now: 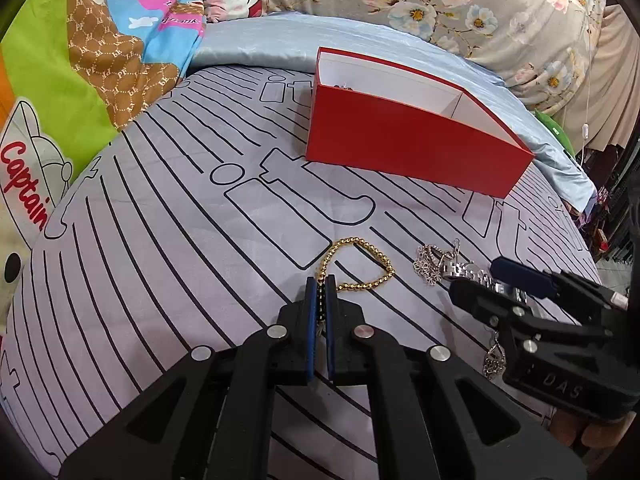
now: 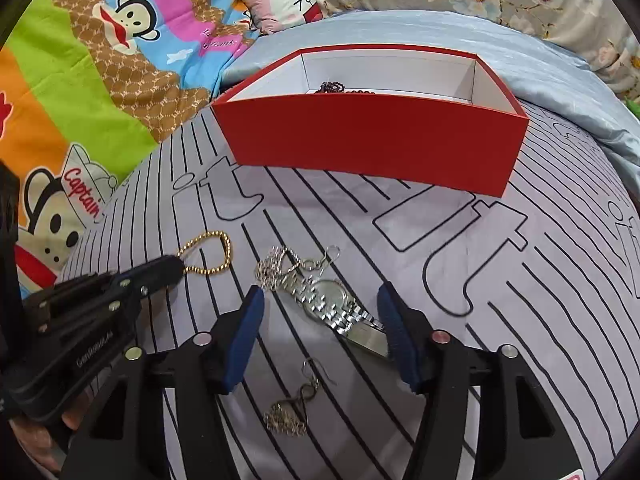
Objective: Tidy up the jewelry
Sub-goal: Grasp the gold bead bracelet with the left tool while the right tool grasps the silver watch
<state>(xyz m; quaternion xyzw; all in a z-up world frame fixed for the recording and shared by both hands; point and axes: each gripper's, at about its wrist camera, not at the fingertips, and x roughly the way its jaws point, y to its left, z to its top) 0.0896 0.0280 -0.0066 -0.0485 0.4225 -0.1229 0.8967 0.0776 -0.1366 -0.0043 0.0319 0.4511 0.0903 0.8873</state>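
Observation:
A gold bead bracelet (image 1: 362,266) lies on the grey striped sheet. My left gripper (image 1: 320,282) is shut on its near end; in the right wrist view the left gripper (image 2: 176,266) holds the bracelet (image 2: 208,252) at left. A silver watch (image 2: 332,306) lies between my open right gripper's fingers (image 2: 320,300). The right gripper (image 1: 476,276) also shows at right in the left wrist view, over the watch (image 1: 468,270). A silver earring (image 2: 276,268) lies beside the watch, and another (image 2: 292,408) lies nearer. The open red box (image 2: 372,148) holds dark beads (image 2: 332,87).
The red box (image 1: 408,136) stands at the far side of the sheet. A light blue satin cloth (image 1: 260,46) lies behind it. Cartoon-print bedding (image 2: 80,92) is at left and a floral quilt (image 1: 480,4) at the back.

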